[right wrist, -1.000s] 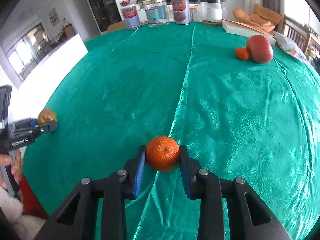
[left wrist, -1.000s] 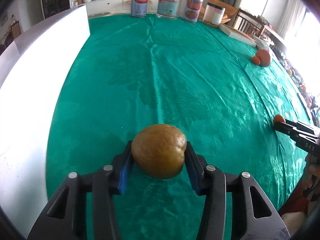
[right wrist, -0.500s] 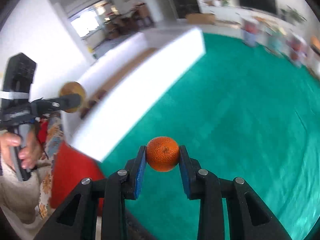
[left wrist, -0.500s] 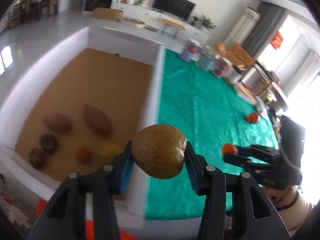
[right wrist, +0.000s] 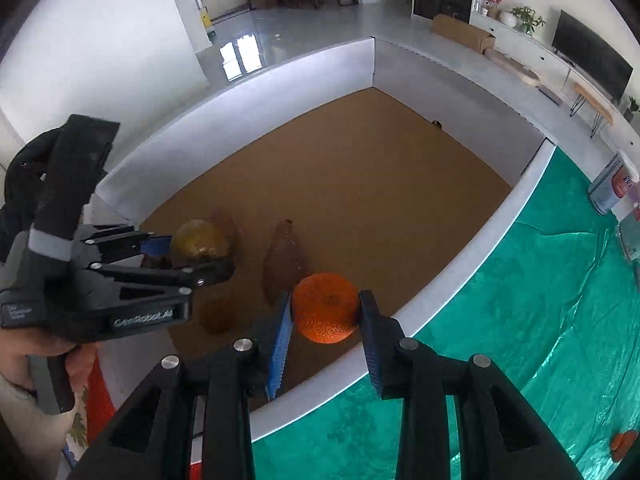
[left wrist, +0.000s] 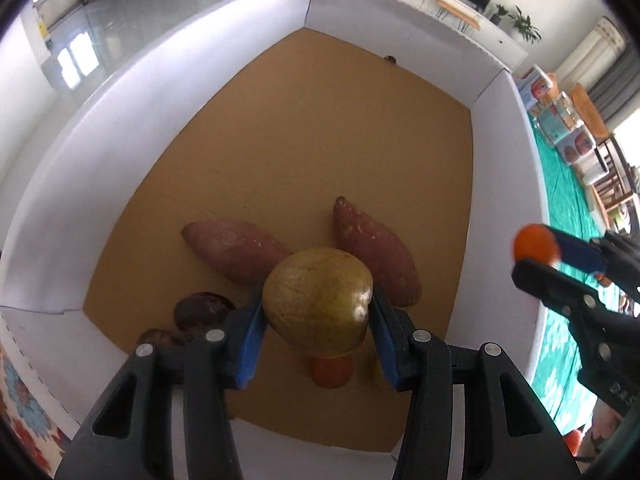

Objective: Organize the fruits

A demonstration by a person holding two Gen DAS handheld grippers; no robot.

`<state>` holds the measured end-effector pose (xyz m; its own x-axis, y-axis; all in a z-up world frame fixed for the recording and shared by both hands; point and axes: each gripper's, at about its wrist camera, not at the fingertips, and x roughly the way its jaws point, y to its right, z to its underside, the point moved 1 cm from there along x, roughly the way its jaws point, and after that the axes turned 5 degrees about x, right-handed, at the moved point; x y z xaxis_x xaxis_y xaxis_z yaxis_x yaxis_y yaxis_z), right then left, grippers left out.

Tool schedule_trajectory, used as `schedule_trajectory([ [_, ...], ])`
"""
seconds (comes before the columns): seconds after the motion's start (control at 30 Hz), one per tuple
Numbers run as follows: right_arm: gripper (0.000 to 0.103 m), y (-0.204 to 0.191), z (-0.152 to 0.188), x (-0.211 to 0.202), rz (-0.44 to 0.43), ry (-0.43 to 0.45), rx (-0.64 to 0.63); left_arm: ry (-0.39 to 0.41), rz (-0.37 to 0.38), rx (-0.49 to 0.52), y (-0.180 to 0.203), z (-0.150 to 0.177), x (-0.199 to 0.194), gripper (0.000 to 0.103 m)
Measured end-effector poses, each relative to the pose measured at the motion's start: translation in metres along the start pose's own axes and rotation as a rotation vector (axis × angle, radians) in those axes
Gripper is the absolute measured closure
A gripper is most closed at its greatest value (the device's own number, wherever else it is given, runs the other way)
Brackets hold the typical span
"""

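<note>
Left claw [left wrist: 318, 306] is clamping a smooth brownish pear [left wrist: 318, 300] over the white-walled box [left wrist: 504, 152]; right claw [right wrist: 325, 312] is clamping a dimpled orange [right wrist: 325, 307] at its rim

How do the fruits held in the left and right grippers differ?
The left gripper holds a smooth, olive-brown fruit; the right gripper holds a pebbled, bright orange. The brown fruit looks bulkier and lopsided, the orange rounder. Both are clamped between blue pads above the white-walled box.
</note>
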<state>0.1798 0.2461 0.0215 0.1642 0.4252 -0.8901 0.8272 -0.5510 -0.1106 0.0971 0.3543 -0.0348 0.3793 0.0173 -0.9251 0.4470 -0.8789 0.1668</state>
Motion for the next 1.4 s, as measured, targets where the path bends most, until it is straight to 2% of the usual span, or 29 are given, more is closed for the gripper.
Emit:
schedule_trajectory([
  [0.07, 0.057, 0.003, -0.008, -0.002, 0.012, 0.023, 0.032, 0.039, -0.022, -0.012, -0.001, -0.004, -0.009, 0.039],
  [0.13, 0.053, 0.011, -0.014, -0.022, -0.005, 0.087, 0.081, 0.104, -0.033, -0.026, 0.002, -0.008, -0.031, 0.026],
  [0.17, 0.052, 0.018, -0.017, -0.038, -0.019, 0.129, 0.097, 0.148, -0.033, -0.03, 0.004, -0.01, -0.045, 0.023],
  [0.23, 0.039, 0.026, -0.017, -0.073, -0.027, 0.23, 0.105, 0.231, -0.032, -0.023, 0.013, -0.013, -0.073, 0.013],
  [0.27, 0.034, 0.03, -0.015, -0.093, -0.014, 0.287, 0.1, 0.272, -0.029, -0.013, 0.019, -0.011, -0.086, 0.012],
  [0.33, 0.016, 0.039, -0.004, -0.126, 0.023, 0.385, 0.088, 0.337, -0.002, 0.018, 0.039, -0.01, -0.107, 0.009],
  [0.43, 0.008, 0.065, 0.03, -0.155, 0.116, 0.468, 0.095, 0.377, 0.075, 0.089, 0.082, 0.004, -0.122, 0.009],
  [0.53, 0.008, 0.102, 0.081, -0.148, 0.205, 0.449, 0.137, 0.366, 0.16, 0.187, 0.135, 0.026, -0.117, 0.008],
  [0.7, 0.008, 0.197, 0.225, -0.113, 0.397, 0.348, 0.319, 0.288, 0.269, 0.38, 0.231, 0.078, -0.068, 0.007],
  [0.8, 0.009, 0.252, 0.307, -0.108, 0.462, 0.275, 0.515, 0.232, 0.276, 0.465, 0.279, 0.105, -0.02, 0.007],
  [0.87, 0.008, 0.281, 0.353, -0.112, 0.504, 0.272, 0.64, 0.205, 0.246, 0.491, 0.301, 0.114, 0.013, 0.007],
  [0.93, 0.009, 0.3, 0.383, -0.12, 0.544, 0.29, 0.72, 0.189, 0.223, 0.496, 0.315, 0.116, 0.038, 0.008],
  [1.03, 0.009, 0.316, 0.401, -0.13, 0.563, 0.312, 0.794, 0.233, 0.187, 0.505, 0.324, 0.118, 0.056, 0.008],
  [1.1, 0.009, 0.323, 0.404, -0.135, 0.545, 0.338, 0.823, 0.273, 0.137, 0.524, 0.329, 0.117, 0.063, 0.008],
  [1.17, 0.009, 0.325, 0.404, -0.134, 0.555, 0.323, 0.825, 0.292, 0.105, 0.527, 0.33, 0.115, 0.07, 0.008],
  [1.3, 0.009, 0.32, 0.396, -0.13, 0.588, 0.317, 0.822, 0.288, 0.107, 0.518, 0.323, 0.117, 0.073, 0.008],
  [1.4, 0.008, 0.323, 0.396, -0.129, 0.583, 0.315, 0.841, 0.281, 0.091, 0.532, 0.327, 0.117, 0.076, 0.007],
])
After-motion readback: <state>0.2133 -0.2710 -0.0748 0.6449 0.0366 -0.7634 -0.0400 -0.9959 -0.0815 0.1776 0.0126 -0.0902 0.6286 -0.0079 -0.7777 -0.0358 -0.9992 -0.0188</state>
